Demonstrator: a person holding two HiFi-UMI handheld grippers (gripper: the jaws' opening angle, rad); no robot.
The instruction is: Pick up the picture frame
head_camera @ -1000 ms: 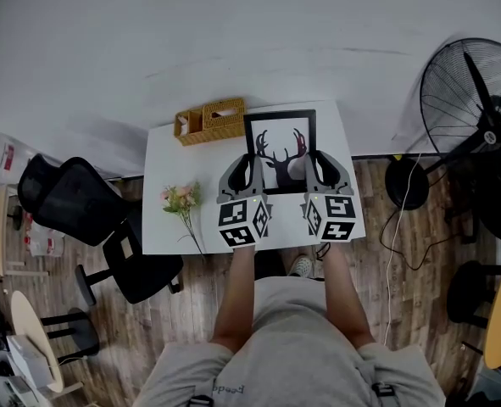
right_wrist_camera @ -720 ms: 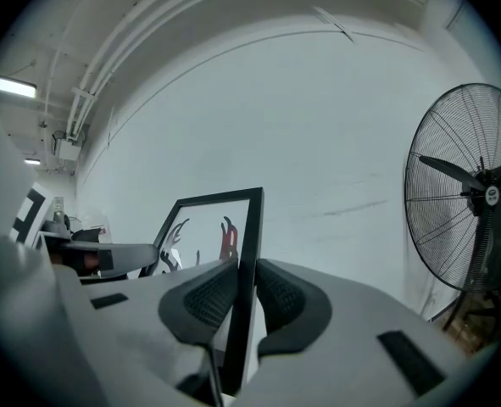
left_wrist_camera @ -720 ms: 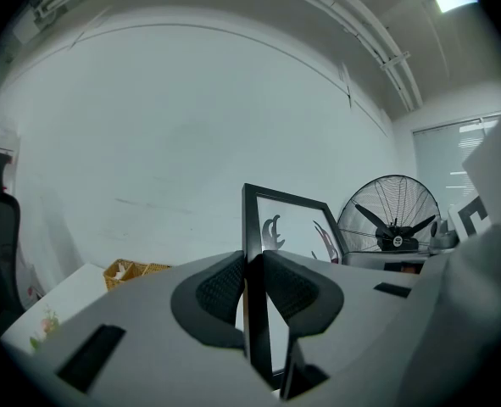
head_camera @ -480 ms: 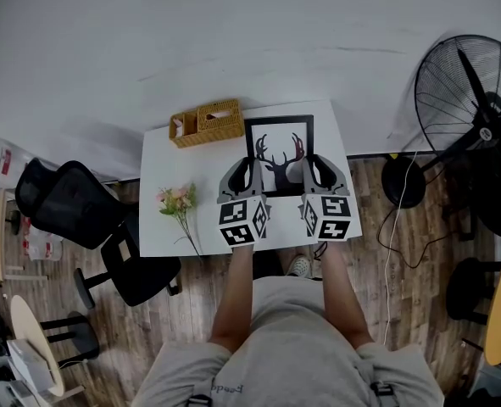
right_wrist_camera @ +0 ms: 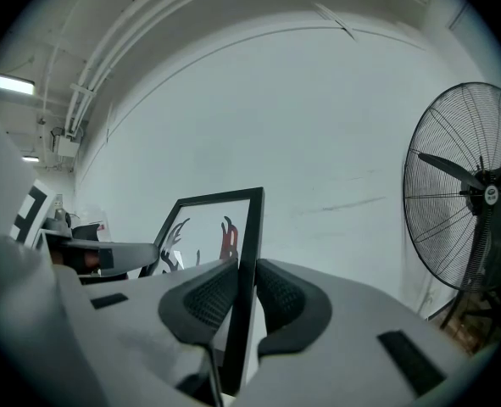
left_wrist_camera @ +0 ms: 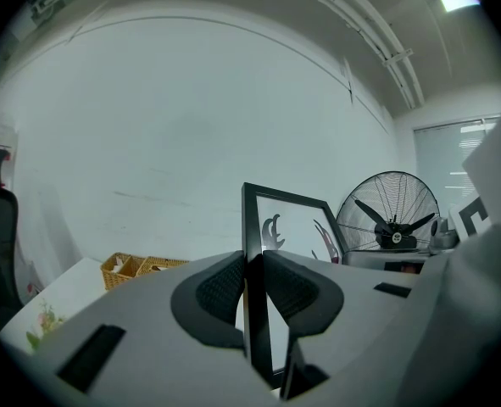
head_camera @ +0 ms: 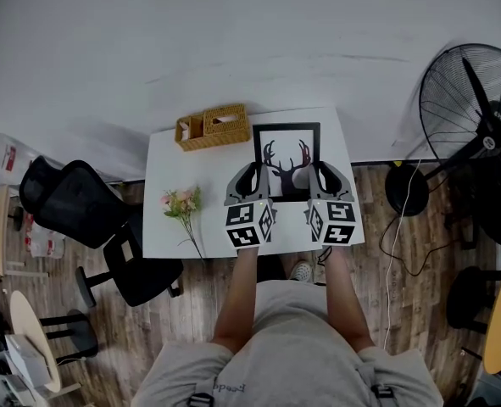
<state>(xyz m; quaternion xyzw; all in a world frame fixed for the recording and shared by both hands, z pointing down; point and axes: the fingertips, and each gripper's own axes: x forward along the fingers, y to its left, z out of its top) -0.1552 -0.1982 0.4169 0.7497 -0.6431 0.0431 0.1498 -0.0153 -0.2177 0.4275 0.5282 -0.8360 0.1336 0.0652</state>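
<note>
Black rectangular picture frame [head_camera: 286,154] (side edges) — clamped: left hand-held gripper [head_camera: 251,170], right hand-held gripper [head_camera: 320,169].

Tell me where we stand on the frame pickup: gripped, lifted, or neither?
Done: both grips are on, the left gripper clamping the left edge of the picture frame, the right gripper its right edge. In hand: the frame held upright between them. Left: a clear lift; its bottom edge is hidden, so whether it is off the table I cannot tell.
</note>
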